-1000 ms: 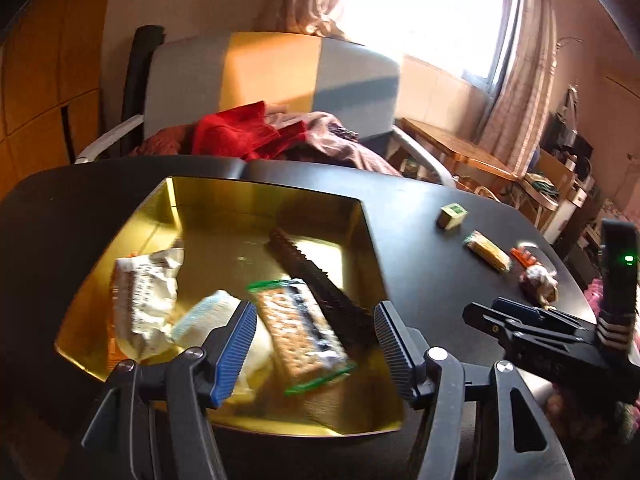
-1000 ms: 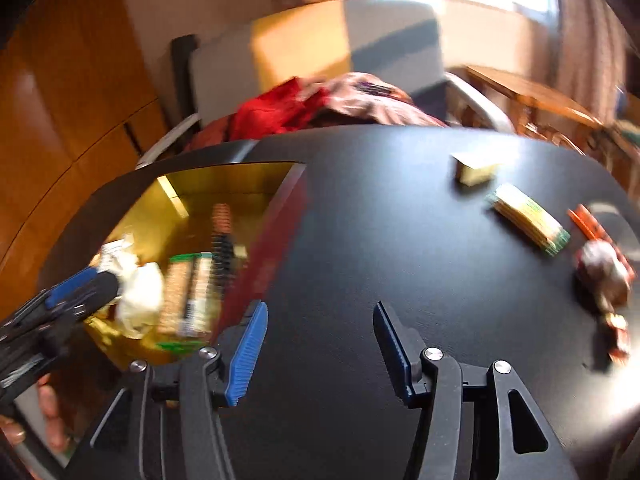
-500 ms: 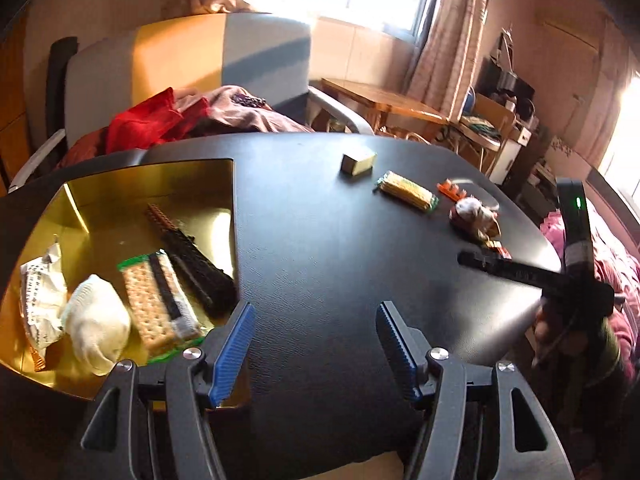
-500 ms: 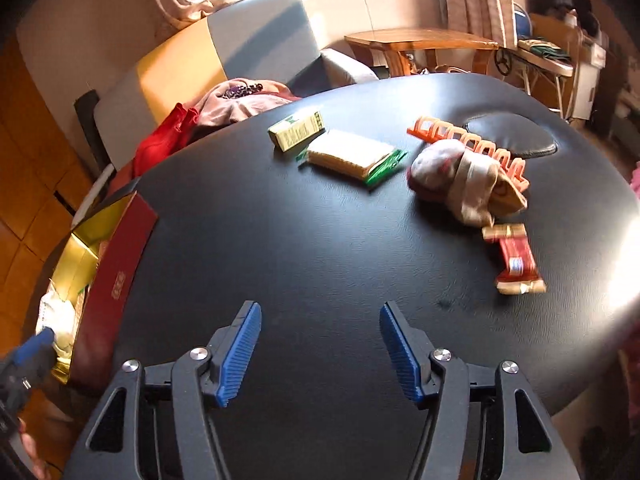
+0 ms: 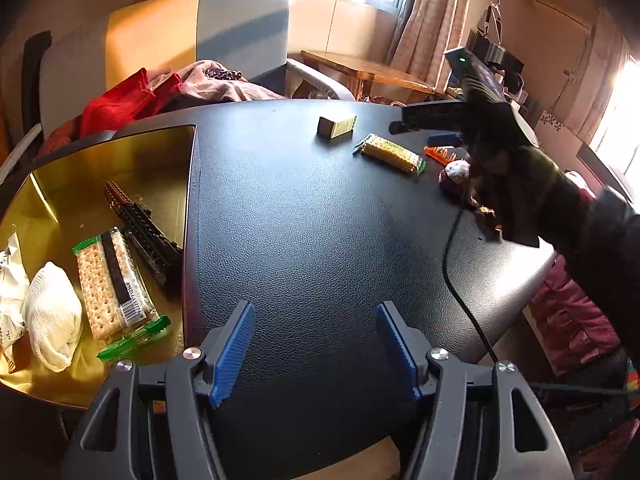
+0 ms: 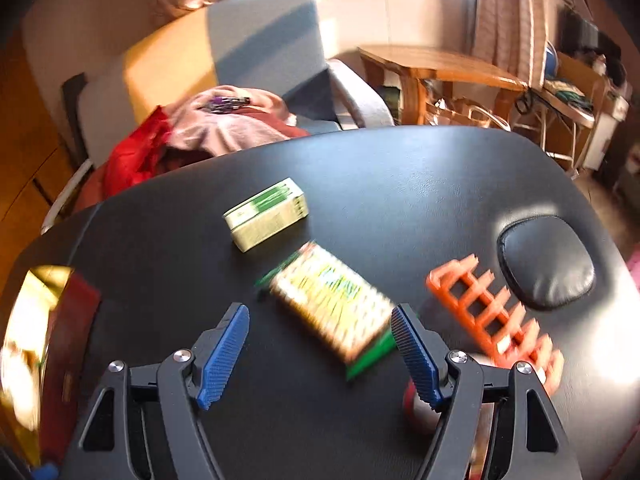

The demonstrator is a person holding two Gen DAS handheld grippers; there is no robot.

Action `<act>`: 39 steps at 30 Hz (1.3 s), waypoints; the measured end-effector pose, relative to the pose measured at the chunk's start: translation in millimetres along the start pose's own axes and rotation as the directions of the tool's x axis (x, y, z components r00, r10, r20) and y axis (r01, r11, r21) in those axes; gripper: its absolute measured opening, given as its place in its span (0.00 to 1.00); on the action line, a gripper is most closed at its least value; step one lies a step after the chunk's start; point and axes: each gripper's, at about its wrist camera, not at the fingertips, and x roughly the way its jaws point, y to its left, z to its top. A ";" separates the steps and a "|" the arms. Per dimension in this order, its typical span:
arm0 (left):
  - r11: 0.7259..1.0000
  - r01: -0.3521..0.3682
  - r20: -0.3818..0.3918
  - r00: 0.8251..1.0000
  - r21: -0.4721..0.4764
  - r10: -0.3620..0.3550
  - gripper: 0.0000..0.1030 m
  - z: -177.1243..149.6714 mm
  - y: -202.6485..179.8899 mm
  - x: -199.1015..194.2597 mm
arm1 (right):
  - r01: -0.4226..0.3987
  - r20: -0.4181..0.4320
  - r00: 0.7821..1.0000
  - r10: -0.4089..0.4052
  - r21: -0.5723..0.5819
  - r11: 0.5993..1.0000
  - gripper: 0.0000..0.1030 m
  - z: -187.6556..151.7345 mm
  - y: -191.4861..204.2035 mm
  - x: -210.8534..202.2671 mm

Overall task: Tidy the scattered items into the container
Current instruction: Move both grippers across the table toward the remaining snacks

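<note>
Four items at least are loose on the black table: cracker packet, small green-and-white box, orange comb-like rack, and a rounded bundle mostly hidden under the right tool. Cracker packet is the likely next pick. In the right wrist view it lies just ahead of the right gripper, slightly right of centre, near end almost at the right fingertip. Its long axis runs diagonally, far-left to near-right, so it sits skewed to the opening; my read is the wrist needs a twist so the fingers close across the short side. Right gripper jaws are spread wide, nothing between them, and the frame is motion-blurred. Box sits just beyond the packet to the far left, rack to the right, both apart from it. Left gripper is also spread and empty, over bare table at the near edge, well apart from the packet, so the right is clearly the nearer tool. Gold tray is at the left, holding another cracker pack, a white sock, a dark comb-like strip and a crinkled wrapper. Carry will go leftward across the table.
</note>
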 end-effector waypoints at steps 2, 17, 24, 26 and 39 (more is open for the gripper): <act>1.000 0.005 -0.009 1.000 -0.001 -0.005 0.62 0.0 0.7 2.9 | 0.010 -0.013 1.000 -0.009 0.020 1.000 0.73 9.0 -3.1 11.2; 1.000 0.006 -0.027 1.000 -0.006 -0.007 0.62 0.2 1.1 9.0 | -0.060 -0.118 0.991 0.060 0.005 0.998 0.76 -17.3 30.2 48.5; 1.000 0.001 -0.007 1.000 -0.002 -0.001 0.62 0.4 -1.2 -0.1 | -0.111 -0.112 0.989 0.101 -0.095 0.989 0.75 -55.2 63.9 22.8; 1.000 0.000 0.003 1.000 -0.004 0.000 0.62 0.4 -1.0 -3.9 | -0.116 -0.084 0.991 0.108 -0.085 0.990 0.75 -62.8 60.6 5.9; 1.000 0.026 0.031 0.999 -0.004 -0.026 0.62 -0.4 -3.9 -13.5 | 0.110 0.073 0.988 -0.134 0.266 0.958 0.77 -115.5 -98.4 -102.1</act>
